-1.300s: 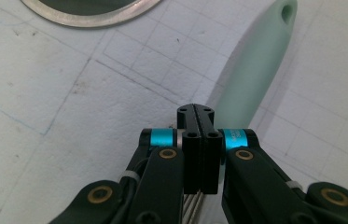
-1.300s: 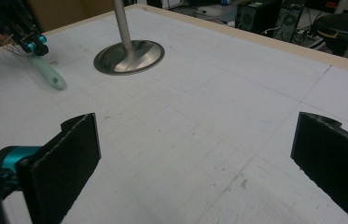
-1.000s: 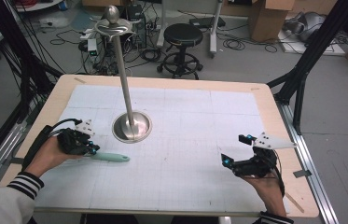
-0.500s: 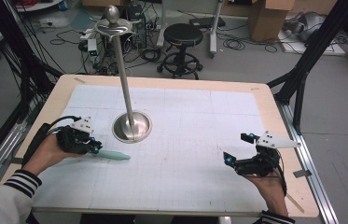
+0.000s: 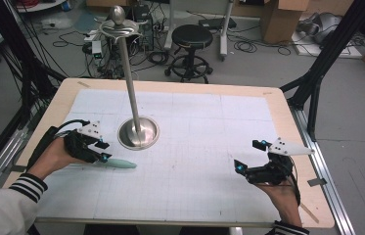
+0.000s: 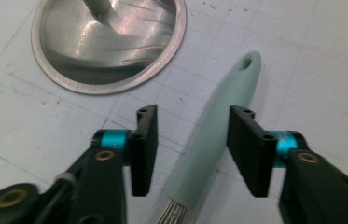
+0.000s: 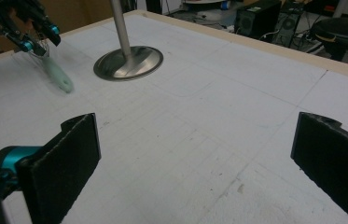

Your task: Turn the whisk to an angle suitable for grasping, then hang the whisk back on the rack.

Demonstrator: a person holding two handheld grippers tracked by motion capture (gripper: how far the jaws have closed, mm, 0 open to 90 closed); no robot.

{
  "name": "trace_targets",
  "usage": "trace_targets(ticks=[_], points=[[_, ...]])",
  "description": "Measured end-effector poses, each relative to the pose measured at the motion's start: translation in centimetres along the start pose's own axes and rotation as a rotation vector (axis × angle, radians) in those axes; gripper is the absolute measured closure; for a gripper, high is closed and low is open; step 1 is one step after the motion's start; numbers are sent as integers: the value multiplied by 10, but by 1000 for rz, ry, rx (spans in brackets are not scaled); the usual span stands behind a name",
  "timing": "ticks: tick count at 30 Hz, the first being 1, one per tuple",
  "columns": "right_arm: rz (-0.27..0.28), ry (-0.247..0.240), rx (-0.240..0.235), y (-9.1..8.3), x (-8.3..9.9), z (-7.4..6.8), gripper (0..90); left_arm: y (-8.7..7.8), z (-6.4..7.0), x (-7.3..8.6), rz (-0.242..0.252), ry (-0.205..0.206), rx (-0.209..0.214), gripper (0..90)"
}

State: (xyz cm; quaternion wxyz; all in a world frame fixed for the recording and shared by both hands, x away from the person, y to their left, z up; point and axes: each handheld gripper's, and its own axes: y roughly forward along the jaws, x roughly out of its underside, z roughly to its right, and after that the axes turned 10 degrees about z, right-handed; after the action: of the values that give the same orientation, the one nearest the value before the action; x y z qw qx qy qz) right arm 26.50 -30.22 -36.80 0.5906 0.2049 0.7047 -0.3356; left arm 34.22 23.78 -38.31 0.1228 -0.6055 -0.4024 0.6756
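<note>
At the left side of the worktop (image 5: 180,205), left gripper (image 6: 190,149) sits with jaws apart straddling the mint-handled whisk (image 6: 218,135), which lies flat just in front of the metal stand base (image 6: 111,42). Looks like the grasp step: next move is closing on the handle, which sits nearer the right-hand jaw. Right gripper (image 5: 253,159) hovers well apart, wide open, holding nothing.

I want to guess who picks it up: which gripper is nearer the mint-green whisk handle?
Left. The left gripper straddles the whisk handle, jaws open on either side of it. The right gripper is far across the table, open over bare mat.
</note>
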Motion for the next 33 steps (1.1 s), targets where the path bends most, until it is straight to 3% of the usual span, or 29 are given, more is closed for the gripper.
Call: trace_targets(ticks=[4, 8, 11, 19, 26, 33], points=[[-3, -1, -4, 1, 1, 1, 3, 2, 0, -2, 9, 9, 6, 392], [-5, 4, -2, 1, 1, 1, 3, 3, 1, -4, -1, -18, 25, 208], [-2, 2, -4, 1, 1, 1, 3, 5, -1, -4, -23, -48, 35, 17], [-3, 1, -5, 1, 1, 1, 3, 8, -1, -4, -30, -18, 67, 17], [-4, -1, -6, 1, 1, 1, 3, 7, 4, -5, -27, 31, 67, 17], [-7, -3, -11, 2, 1, 0, 3, 10, 3, -4, -37, 40, 77, 17]])
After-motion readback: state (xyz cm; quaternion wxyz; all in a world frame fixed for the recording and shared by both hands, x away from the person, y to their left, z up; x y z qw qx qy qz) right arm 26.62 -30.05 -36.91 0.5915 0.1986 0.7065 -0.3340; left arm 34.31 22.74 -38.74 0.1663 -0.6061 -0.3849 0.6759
